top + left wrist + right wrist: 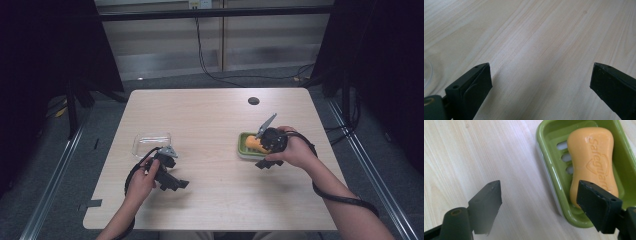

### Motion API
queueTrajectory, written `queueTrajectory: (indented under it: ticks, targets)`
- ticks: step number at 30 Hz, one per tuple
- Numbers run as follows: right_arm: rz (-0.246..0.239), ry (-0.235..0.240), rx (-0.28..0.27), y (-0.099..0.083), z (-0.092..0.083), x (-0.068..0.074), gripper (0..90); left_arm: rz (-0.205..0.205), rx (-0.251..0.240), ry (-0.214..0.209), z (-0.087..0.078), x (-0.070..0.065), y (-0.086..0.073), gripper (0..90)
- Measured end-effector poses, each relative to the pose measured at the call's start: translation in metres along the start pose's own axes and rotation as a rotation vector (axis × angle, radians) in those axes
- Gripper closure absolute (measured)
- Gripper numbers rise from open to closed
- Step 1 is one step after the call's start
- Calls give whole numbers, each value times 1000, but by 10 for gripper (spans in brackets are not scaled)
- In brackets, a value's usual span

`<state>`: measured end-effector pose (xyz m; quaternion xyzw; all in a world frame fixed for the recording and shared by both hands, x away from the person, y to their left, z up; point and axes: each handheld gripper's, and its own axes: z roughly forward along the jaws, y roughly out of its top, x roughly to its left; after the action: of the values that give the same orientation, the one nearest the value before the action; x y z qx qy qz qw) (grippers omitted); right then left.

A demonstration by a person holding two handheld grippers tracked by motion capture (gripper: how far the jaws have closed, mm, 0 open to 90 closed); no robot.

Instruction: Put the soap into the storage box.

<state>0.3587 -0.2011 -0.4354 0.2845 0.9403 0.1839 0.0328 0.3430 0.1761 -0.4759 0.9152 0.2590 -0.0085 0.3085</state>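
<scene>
Surface finishes at the table

Table (461, 157): pale wood-grain, matt, smooth. Soap dish (549, 167): glossy green plastic. Soap bar (591, 160): waxy orange, embossed lettering. Right gripper (539, 195): matt black plastic. Clear container (151, 144): probably glossy plastic.

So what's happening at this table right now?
A person works at a wooden table with a hand-held gripper in each hand. The right hand-held gripper is open beside a green soap dish in which an orange soap bar lies; its jaws grip nothing. The left hand-held gripper is open over bare wood, close to a clear container.
</scene>
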Motion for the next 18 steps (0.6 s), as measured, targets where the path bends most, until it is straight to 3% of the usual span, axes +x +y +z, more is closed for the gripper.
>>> queueTrajectory:
  ticks: [18]
  targets:
    - [-7, 15, -10, -13, -1, 18, 187, 4, 0, -3, 0, -1, 0, 35]
